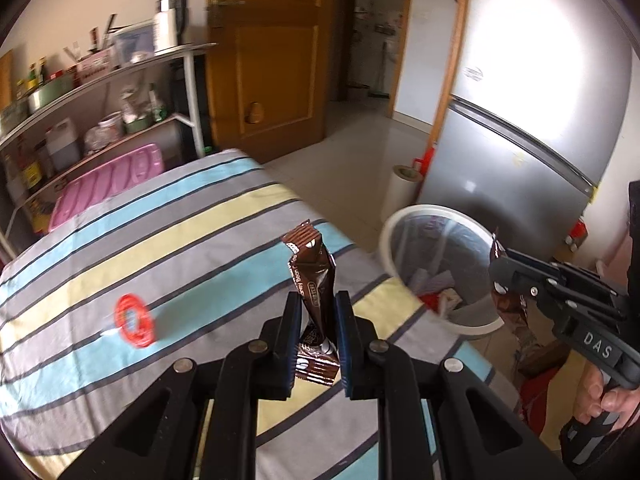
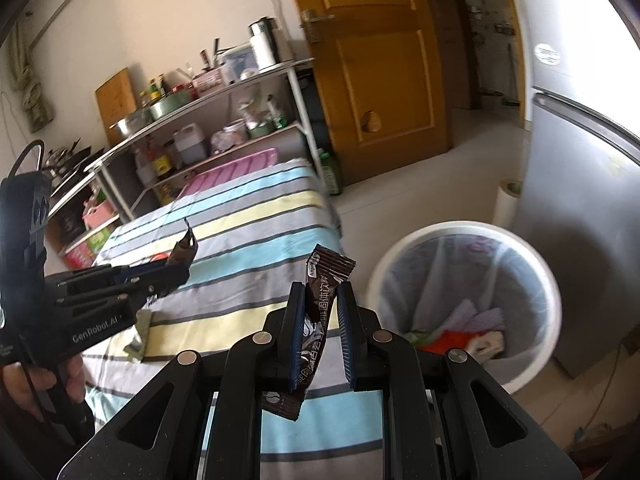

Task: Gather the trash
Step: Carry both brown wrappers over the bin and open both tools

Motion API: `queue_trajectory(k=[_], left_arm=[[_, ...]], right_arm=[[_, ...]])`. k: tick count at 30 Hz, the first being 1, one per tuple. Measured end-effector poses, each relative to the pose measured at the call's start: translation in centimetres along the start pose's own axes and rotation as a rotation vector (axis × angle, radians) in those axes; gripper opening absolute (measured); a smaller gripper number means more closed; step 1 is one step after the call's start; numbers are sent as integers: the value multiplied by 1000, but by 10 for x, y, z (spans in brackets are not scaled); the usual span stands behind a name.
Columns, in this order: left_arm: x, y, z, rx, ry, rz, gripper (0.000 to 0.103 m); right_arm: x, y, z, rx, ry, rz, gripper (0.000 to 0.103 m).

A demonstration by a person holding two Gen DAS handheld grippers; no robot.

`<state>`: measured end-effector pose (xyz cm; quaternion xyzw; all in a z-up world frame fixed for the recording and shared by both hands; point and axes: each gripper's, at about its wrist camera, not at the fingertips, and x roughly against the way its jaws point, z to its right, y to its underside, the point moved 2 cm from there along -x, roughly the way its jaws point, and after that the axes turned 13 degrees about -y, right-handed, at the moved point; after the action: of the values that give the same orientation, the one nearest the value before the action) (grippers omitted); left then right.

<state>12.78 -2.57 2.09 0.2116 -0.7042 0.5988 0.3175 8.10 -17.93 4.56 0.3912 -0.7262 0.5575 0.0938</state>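
Above the near right corner of the desk (image 1: 132, 236), which is draped in a cloth striped grey, pale blue and yellow, the left tongs (image 1: 318, 316) are clenched on a brown snack wrapper (image 1: 312, 276). The wrapper's long axis runs along the line of the fingers: its crimped end points away from the camera and upward, leaning slightly left, while its other end hangs back between the jaws toward the camera. In the right wrist view the right tongs (image 2: 322, 304) are likewise clamped on a second brown wrapper (image 2: 320, 300) printed with white characters; its long axis also follows the fingers, the crimped end pointing up and tilted a little right, the lower end trailing under the tongs. Each tool appears in the other's view, side-on, gripped by a hand (image 1: 600, 396) at the handle, with a strip of brown wrapper projecting past its tips. A red ring-shaped lid (image 1: 134, 320) lies flat on a pale blue stripe toward the left edge of the desk. On the tiled floor just beyond the right edge stands a white waste bin (image 2: 556, 292) lined with a clear bag and holding scraps of paper and red packaging. Behind it stands a grey refrigerator (image 1: 520, 160), and a metal shelf rack (image 2: 192, 104) lines the wall past the far edge.
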Motion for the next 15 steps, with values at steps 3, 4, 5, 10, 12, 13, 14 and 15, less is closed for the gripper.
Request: queue_trajectory(k=[3,4,5,10,12,13,14,15], left_arm=[[-5,-8,22,-27,32,0,18],[-7,-11,29,-37,43,-1,18],[-9,-13,35,-45,53,-3,18],[-21,-24,69,-87,106,-16,18],[-26,-27,82,-100,127,-22,18],[-28,-28,89,-109,143,-22,18],[-31,-29,95,-113,161,-29,18],[-34,-30,102,-118,179,-39,18]], right_arm=[[11,-3,16,-22,29,21,17],[15,-5,22,-29,37,26,17],[18,-5,28,-36,50,31,17],[35,-8,62,-79,105,44,17],[40,-9,78,-101,121,44,17],[42,-9,86,-113,122,42,17],[43,-8,92,-125,126,38,17],[44,-8,97,-132,132,36,17]])
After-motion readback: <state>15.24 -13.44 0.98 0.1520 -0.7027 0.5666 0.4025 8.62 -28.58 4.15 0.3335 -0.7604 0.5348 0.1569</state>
